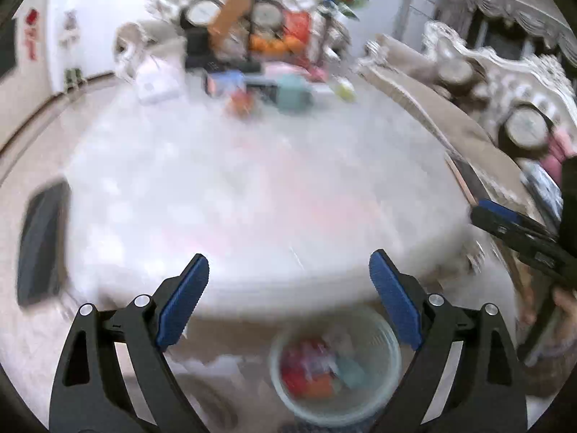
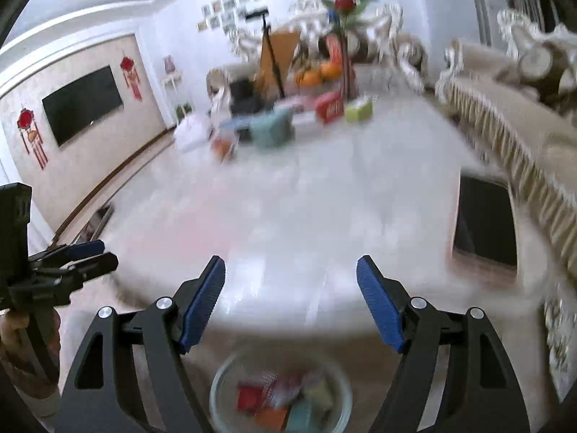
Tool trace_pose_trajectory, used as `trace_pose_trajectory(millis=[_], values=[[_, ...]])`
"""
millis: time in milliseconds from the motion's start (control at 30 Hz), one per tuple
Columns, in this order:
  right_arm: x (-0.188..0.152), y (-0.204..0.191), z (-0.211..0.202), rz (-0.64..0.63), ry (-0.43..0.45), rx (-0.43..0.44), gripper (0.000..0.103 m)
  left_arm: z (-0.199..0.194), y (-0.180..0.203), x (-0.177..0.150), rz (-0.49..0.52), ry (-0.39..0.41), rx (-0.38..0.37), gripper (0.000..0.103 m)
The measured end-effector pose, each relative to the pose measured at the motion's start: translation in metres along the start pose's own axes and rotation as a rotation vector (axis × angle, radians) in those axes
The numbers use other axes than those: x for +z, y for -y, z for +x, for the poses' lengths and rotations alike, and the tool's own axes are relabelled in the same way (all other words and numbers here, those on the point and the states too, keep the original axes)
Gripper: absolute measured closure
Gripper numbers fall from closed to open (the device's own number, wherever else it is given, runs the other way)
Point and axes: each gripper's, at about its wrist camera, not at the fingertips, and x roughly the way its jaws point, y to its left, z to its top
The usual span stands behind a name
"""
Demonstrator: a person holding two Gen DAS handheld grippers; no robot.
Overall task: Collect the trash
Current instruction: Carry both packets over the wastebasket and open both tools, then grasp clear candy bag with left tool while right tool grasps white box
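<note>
A clear round bin holding red, orange and teal scraps stands on the floor below the near edge of the white table. In the left wrist view, my left gripper hangs open and empty above the bin. My right gripper shows at the right edge. In the right wrist view, my right gripper is open with nothing between its blue pads, over the same bin. The left gripper is at the left, held by a hand. Both views are blurred.
At the table's far end lie a teal box, a red box, a green box, a white bag and oranges. A beige sofa runs along the right. A television hangs on the left wall.
</note>
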Motion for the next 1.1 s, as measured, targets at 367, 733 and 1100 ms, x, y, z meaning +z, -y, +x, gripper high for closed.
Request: trace_pose_trajectory(millis=[367,733,1100], values=[[0.131,0.010,0.141,-0.194,0.017,-0.077,0.022,0.127,-0.027,0.137,-0.025,0.013,0.227,0.015],[0.171,0.012,0.236,-0.239,-0.115,-0.087,0.022,0.196,-0.051,0.172,-0.110,-0.081,0.232,0.015],[0.178,0.015,0.271,-0.208,-0.139,-0.120,0.022,0.219,-0.054,0.184,-0.106,-0.089,0.237,0.015]])
